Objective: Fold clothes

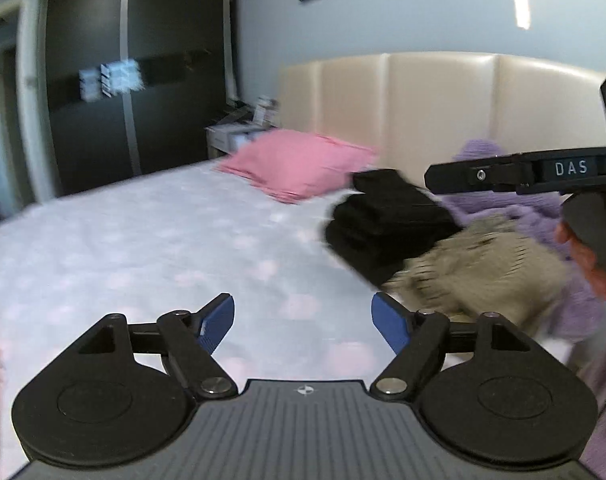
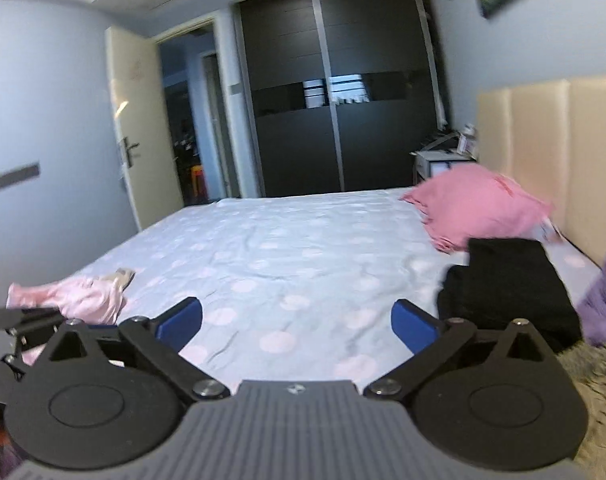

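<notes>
My left gripper (image 1: 303, 320) hovers open above the bed sheet (image 1: 143, 248), with nothing between its blue pads. A stack of folded black clothes (image 1: 387, 220) lies ahead to the right, and a crumpled olive knit garment (image 1: 487, 272) sits beside it on a purple fuzzy one (image 1: 503, 204). My right gripper (image 2: 297, 322) is also open and empty over the sheet (image 2: 295, 248), with the black stack (image 2: 511, 284) to its right. A crumpled pale pink garment (image 2: 83, 296) lies at the left.
A pink pillow (image 2: 475, 208) rests by the cream padded headboard (image 2: 563, 152). A dark wardrobe (image 2: 335, 92) and an open door (image 2: 143, 140) stand beyond the bed. A hand (image 1: 591, 264) holding the right tool's body (image 1: 543, 172) shows at the right edge.
</notes>
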{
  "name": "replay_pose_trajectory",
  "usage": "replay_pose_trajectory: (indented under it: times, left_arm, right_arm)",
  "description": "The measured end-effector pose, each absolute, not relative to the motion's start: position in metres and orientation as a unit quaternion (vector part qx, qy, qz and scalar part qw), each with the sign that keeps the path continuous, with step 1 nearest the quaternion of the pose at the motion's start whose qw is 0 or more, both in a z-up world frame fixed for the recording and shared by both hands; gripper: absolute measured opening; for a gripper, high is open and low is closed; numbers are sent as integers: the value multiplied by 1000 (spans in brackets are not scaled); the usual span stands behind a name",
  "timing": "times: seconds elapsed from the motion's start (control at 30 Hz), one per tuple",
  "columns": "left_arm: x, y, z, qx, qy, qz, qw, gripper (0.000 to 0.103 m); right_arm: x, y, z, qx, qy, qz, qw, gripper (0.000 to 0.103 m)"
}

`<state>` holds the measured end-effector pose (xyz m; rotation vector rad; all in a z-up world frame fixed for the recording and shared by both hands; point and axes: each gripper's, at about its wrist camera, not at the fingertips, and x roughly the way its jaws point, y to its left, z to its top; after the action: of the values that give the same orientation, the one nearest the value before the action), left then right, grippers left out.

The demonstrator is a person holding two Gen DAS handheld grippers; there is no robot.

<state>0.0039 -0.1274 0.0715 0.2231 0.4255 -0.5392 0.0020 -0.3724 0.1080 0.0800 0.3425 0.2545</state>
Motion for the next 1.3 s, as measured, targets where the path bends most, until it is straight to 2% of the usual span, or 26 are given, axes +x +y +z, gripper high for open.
replay_pose_trajectory:
  times: [0.27,0.43,0.73,1.1,1.3]
  left_arm:
    - [3,-67,50,90,197,-172,961,75]
    - [2,-43,35,99,185,-97,973,76]
    - [-1,-21,9,67,210,-48,974,76]
    - [2,-4,-8,41,212,-14,976,76]
    - [11,-2,-26,30,244,-16,969,76]
  right_arm:
    - [8,-278,91,0,171,147,974,102]
    - [6,-244,70,-18,158,95,983,102]
    - [2,-219,15,-3,184,70,980,102]
    - [-10,-208,-32,-12,172,36,984,102]
    - [2,-209,-41,-2,219,66,973,102]
